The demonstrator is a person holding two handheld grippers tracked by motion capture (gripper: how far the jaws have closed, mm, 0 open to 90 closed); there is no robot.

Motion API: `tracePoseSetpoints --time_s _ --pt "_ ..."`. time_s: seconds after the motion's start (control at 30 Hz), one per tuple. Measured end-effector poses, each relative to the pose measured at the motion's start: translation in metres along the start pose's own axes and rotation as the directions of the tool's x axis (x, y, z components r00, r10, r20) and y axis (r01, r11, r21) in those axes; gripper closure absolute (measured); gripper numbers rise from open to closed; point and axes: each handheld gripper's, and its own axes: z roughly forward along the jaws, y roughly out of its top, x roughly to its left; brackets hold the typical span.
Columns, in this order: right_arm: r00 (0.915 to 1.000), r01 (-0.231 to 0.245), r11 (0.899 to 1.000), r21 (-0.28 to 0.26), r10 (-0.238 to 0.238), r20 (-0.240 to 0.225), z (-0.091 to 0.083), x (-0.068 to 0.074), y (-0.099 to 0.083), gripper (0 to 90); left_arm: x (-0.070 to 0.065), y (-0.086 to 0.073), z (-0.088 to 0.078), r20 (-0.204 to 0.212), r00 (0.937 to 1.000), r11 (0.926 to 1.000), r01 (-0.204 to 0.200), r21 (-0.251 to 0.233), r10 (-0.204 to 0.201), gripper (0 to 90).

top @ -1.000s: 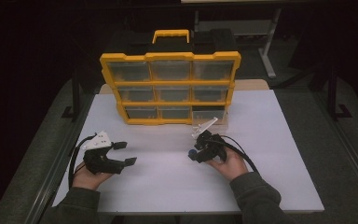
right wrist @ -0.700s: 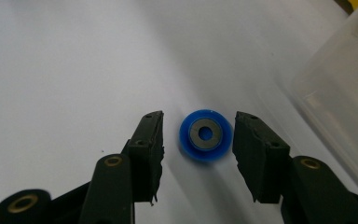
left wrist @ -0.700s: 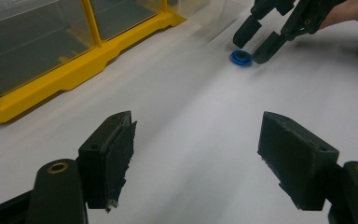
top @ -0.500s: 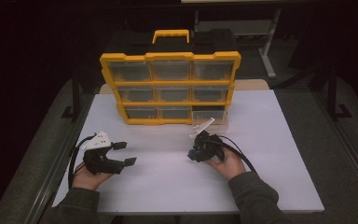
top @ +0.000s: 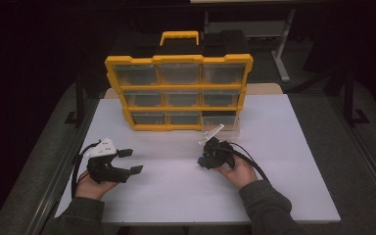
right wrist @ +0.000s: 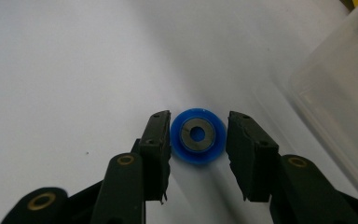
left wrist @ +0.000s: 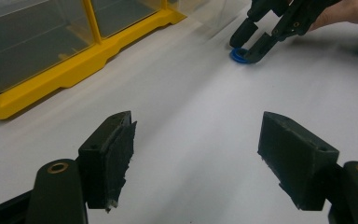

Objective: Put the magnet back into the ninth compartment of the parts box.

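Left gripper (top: 133, 161): rests low on the white table (top: 284, 196) near its left edge; jaws wide, nothing between them; bare surface ahead of it.
Bin organiser (top: 178, 90): yellow frame, clear drawers, stands upright at the far middle of the table; no readable writing.
Blue ring (right wrist: 198, 136): lies flat on the table, in front of the organiser's right end, dark metal centre.
Right gripper (right wrist: 198, 140): points down over the ring; jaws have just been closing, now narrow, one each side, left pad about touching, right pad just apart.
Clear drawer (right wrist: 340, 88): just beside the ring.
Table, right: open room to the edge.
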Motion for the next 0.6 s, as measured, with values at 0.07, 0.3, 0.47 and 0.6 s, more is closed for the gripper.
tracePoseSetpoints --time_s 0.07,0.3,0.47,0.6 --pt "1.0 0.0 1.0 0.001 0.0 0.005 0.0006 0.0011 0.0005 59.0 0.0 0.0002 0.0003 0.001 1.0 1.0 0.003 -0.003 -0.003 25.9" --pt "1.0 0.004 1.0 0.001 -0.004 0.005 0.001 0.0017 0.0008 59.9 0.0 0.0002 0.0003 0.001 1.0 1.0 0.002 -0.003 -0.002 25.9" --pt "0.9999 0.016 1.0 0.004 -0.016 0.005 0.001 0.0012 0.0008 60.7 0.0001 0.0003 0.0003 0.0 1.0 1.0 -0.007 -0.001 0.007 25.9" --pt "0.9999 0.011 1.0 0.003 -0.011 -0.004 0.0006 -0.0003 0.0006 60.9 0.0 0.0003 0.0004 -0.001 1.0 1.0 0.0 -0.001 0.0 25.9"
